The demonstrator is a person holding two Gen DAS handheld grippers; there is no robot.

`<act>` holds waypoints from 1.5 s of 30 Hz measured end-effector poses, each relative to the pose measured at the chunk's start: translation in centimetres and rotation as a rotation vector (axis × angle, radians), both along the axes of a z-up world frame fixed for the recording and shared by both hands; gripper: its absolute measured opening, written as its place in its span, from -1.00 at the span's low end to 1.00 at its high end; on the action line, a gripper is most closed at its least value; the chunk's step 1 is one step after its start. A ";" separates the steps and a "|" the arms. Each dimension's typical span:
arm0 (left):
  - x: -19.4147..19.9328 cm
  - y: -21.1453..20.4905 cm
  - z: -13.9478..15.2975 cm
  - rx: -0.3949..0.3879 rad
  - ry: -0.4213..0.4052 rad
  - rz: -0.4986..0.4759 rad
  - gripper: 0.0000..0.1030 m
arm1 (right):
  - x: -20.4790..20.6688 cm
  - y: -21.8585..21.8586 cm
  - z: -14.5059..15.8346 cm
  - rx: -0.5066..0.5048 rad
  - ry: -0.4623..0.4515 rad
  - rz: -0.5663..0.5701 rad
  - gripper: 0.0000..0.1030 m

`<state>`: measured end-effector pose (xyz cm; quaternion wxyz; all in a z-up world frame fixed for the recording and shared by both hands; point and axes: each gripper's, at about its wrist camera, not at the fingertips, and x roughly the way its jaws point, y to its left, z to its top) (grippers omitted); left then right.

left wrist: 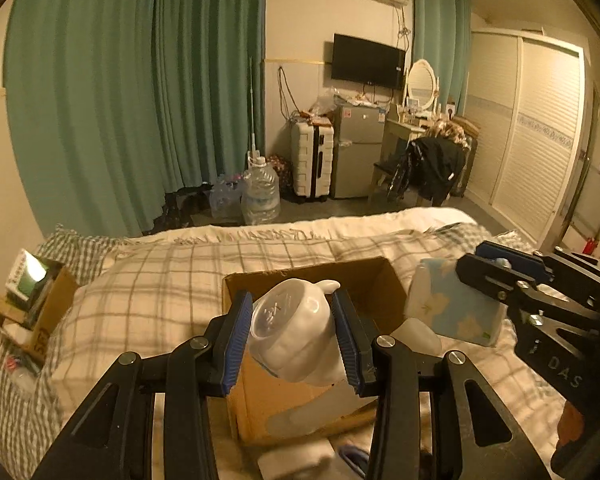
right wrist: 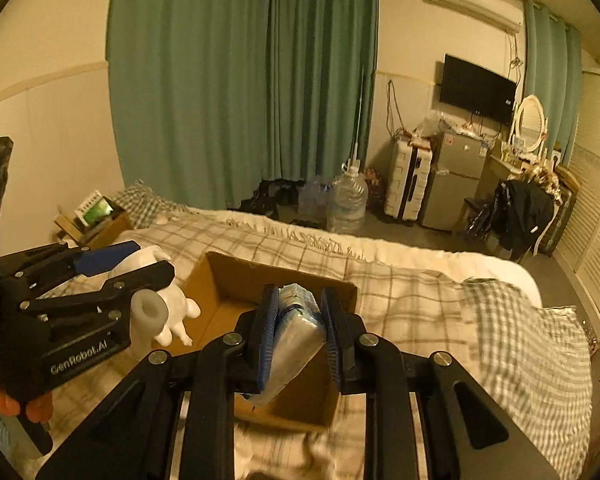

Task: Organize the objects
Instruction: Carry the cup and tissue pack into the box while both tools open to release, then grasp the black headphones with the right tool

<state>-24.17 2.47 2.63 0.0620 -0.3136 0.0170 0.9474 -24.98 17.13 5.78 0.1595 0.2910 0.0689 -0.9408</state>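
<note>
1. We see a cardboard box (left wrist: 364, 280) sitting open on the bed (left wrist: 148, 280), on a plaid blanket (right wrist: 420, 300). Its rim is clear all round and blanket lies free on each side of it.
2. Past the far bed edge there is open floor, then water jugs (left wrist: 260, 196), a suitcase (left wrist: 312, 160) and a small fridge (left wrist: 358, 152) against the wall. A second carton with books (right wrist: 96, 216) sits at the bed's left edge by the wall.
3. Left claw (left wrist: 296, 332) is clenched on a white ceramic figurine (left wrist: 296, 340), one pad on each flank. It hangs above the box's near-left corner.
4. Right claw (right wrist: 300, 336) is clenched on a soft blue-and-white pack (right wrist: 296, 336), squeezed thin between the pads. It hangs above the box's near wall, over the opening.
5. The two claws sit close side by side, the figurine left of the pack, not touching.
6. Only the left wrist view shows the pack's broad face with its pale floral print (left wrist: 456, 304); the right wrist view shows it edge-on.
7. Only the right wrist view shows the figurine's legs and hollow round end (right wrist: 164, 312), the bare box floor, and fingers (right wrist: 16, 404) on the left claw's handle.
</note>
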 end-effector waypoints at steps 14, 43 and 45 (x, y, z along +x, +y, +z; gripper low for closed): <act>-4.4 -0.9 -7.0 0.002 -0.083 0.012 0.36 | -5.3 0.7 -7.9 -0.042 -0.092 -0.017 -0.02; 15.9 -2.1 -3.5 -0.007 -0.010 0.164 0.99 | 16.0 2.6 -2.3 0.061 -0.044 -0.130 0.79; 15.8 -2.0 -6.1 -0.016 -0.053 0.171 0.99 | 15.7 2.3 -4.7 0.079 -0.067 -0.145 0.79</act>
